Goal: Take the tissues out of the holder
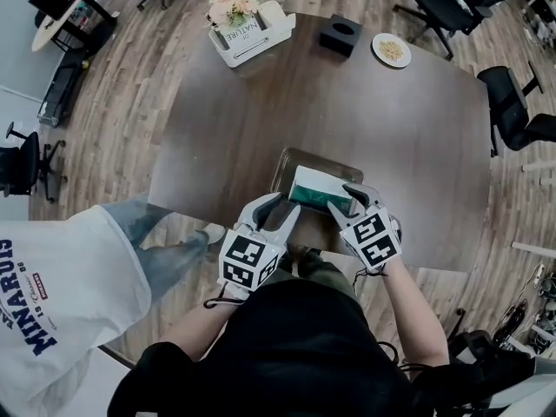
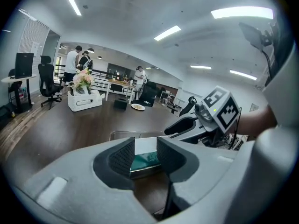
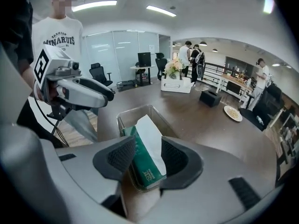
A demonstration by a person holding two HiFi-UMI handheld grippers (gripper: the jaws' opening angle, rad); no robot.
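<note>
One wide dark bench (image 1: 408, 137) carries everything, and the work sits at its near edge. There a clear open-topped holder (image 1: 300, 153) lies flat with the green tissue pack (image 1: 320, 194) resting inside it, white top up, toward the holder's near end. The right gripper (image 1: 343, 205) hovers over that near end with its jaws apart and the pack's end in the gap between them. The pads are not yet pressing on it, so it holds nothing. The left gripper (image 1: 288, 204) hangs just beside the holder's near left corner, jaws also spread wide and empty, the pack showing beyond its gap. To lift well, I judge the right gripper should come down squarely so both pads meet the pack's long green sides below the white sheet (image 3: 150, 134). It should then close gently, since a soft pack will likely squash or slip if pinched at a corner. The holder looks light and may rise with the pack, so the left gripper would do best steadying its wall while the pack comes straight up
</note>
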